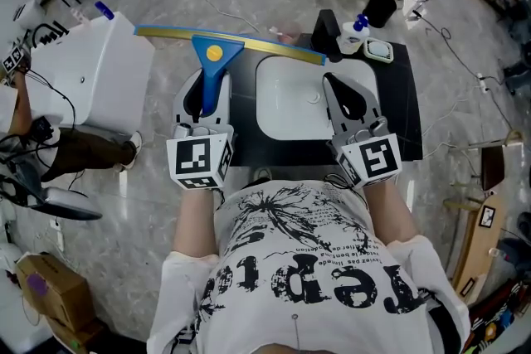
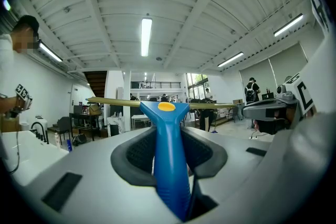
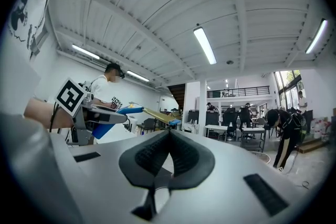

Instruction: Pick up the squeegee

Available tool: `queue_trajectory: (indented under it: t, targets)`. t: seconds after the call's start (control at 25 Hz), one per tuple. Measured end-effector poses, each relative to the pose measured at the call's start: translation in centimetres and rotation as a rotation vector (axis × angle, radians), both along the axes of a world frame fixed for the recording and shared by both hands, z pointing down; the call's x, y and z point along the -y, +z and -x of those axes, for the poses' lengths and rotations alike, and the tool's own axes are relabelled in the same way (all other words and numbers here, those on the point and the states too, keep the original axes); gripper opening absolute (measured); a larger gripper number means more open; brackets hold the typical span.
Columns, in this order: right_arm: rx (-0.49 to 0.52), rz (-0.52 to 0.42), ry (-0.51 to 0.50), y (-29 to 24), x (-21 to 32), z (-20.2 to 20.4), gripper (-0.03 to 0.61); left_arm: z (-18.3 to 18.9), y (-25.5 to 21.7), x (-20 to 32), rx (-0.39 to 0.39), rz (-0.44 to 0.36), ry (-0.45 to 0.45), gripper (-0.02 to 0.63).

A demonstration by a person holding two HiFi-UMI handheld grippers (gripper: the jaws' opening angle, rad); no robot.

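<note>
The left gripper's (image 2: 169, 136) jaws are set narrow and clamp the blue handle of the squeegee (image 2: 167, 113). The dark pads press on either side of the handle, which runs straight out between them to the wide head with its yellow dot. Beyond the head the long yellowish blade stretches across, level, with only the room behind it.

The right gripper's (image 3: 169, 136) jaws are closed tip to tip with nothing between them. From its own view the squeegee shows off to the side, in the other gripper.

In the head view the left gripper (image 1: 203, 99) points forward, past the left edge of the black counter (image 1: 406, 112). The squeegee (image 1: 214, 54) sticks out ahead of it. Its blade crosses above the floor and reaches toward the far side of the counter. The right gripper (image 1: 332, 79) hangs over the white basin (image 1: 294, 104) set into that counter, well apart from the handle.

As I judge it, the pick-up is done. The squeegee rests on nothing visible and the grip looks firm and centred. All that seems left is to keep it steady.
</note>
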State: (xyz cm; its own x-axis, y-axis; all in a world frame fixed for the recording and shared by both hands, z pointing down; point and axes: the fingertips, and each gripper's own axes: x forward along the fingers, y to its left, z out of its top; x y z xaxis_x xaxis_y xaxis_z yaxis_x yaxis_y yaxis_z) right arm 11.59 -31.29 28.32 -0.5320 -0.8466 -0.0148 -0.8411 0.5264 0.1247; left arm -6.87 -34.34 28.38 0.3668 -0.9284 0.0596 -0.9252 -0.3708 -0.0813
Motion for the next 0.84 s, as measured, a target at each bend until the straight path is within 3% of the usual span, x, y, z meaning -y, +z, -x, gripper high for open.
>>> queue_trajectory:
  t: [0.84]
  targets:
    - [0.0, -0.012, 0.019, 1.3, 0.6, -0.3, 0.012, -0.2, 1.8, 0.4, -0.029, 0.026, -0.003, 0.14]
